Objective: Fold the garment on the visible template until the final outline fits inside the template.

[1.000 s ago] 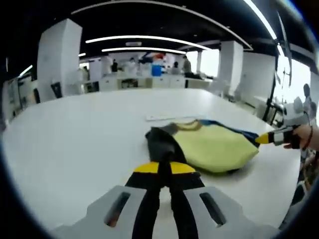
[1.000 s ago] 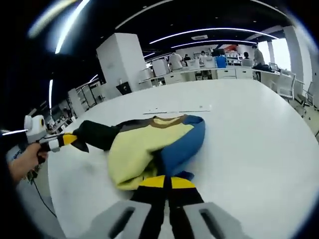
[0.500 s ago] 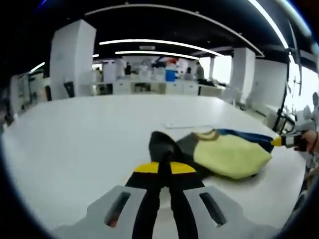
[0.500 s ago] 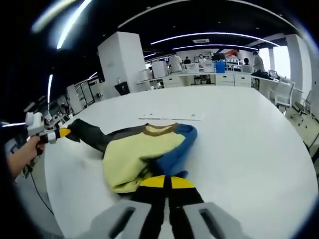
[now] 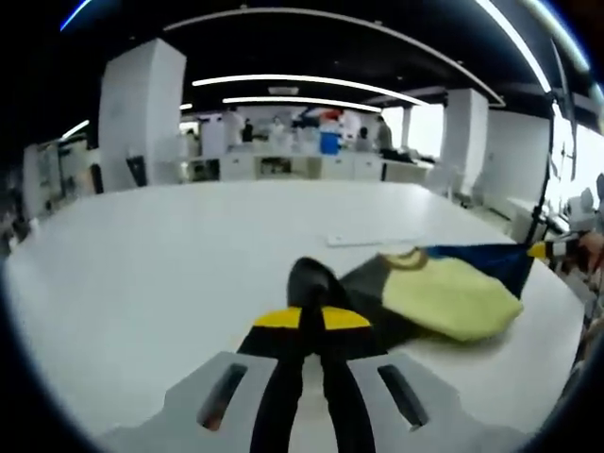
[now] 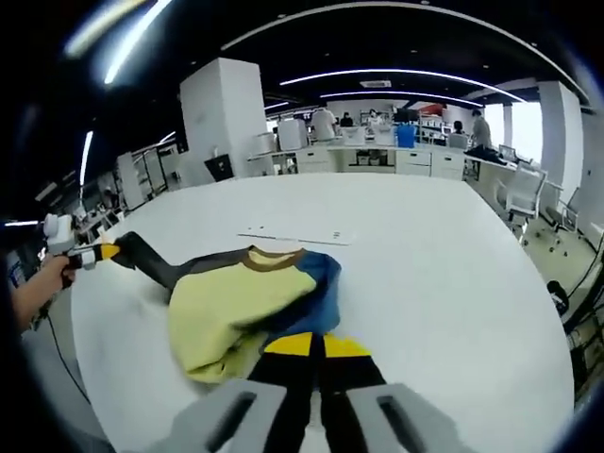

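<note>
A sweater with a yellow body, a brown collar, a black sleeve and a blue sleeve lies on the white table. My left gripper is shut on the black sleeve's end. In the right gripper view that gripper holds the black sleeve stretched out to the left. My right gripper is shut on the blue sleeve beside the yellow body. It also appears at the blue sleeve's tip as the right gripper. A thin pale template strip lies just beyond the collar.
The round white table has wide bare room to the right and beyond the sweater. A person's hand holds the left gripper at the table's left edge. Office desks, people and a white pillar stand far behind.
The two grippers have drawn apart, pulling the black and blue sleeves outward. The sweater now lies more stretched and flatter on the table.
</note>
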`<state>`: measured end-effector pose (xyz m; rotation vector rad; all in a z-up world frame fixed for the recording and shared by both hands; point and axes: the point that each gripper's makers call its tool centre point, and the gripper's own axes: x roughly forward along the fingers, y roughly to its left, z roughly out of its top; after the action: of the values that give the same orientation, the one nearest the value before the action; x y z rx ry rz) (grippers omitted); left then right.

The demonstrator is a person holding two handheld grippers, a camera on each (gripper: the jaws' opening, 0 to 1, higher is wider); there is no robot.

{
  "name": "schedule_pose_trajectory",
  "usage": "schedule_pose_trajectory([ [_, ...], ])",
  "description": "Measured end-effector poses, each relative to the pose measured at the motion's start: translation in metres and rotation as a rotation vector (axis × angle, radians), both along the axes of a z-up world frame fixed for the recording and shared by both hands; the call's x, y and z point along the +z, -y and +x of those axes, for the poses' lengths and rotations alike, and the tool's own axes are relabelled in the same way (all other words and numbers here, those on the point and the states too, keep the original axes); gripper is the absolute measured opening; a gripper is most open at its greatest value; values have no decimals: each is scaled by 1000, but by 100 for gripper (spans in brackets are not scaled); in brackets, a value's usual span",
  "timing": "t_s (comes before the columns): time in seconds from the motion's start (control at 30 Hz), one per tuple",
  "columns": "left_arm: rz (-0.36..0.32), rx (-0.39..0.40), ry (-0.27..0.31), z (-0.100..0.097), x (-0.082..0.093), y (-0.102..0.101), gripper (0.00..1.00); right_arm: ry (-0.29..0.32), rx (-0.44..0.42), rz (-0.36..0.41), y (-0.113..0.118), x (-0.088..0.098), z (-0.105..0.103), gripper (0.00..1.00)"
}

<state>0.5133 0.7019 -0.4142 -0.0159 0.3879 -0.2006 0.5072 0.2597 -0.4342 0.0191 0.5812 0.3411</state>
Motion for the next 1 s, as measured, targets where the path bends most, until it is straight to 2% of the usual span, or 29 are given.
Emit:
schedule_pose_trajectory([
  [0.27, 37, 4, -18, 0, -7, -10, 2, -20, -27, -29, 20, -4, 6, 0],
  [0.5, 41, 13, -47, -2, -17, -19, 2, -44, -49, -68, 36, -11, 17, 0],
  [0.67, 63, 24, -76, -3, -27, -28, 2, -83, -97, -49, 49, -19, 25, 0],
  [0.83, 44, 54, -109, 0, -40, -44, 2, -105, -104, -52, 54, -27, 31, 0],
  [1.0, 59, 75, -116, -1, -42, -44, 2, -133, -99, -68, 61, -34, 35, 0],
])
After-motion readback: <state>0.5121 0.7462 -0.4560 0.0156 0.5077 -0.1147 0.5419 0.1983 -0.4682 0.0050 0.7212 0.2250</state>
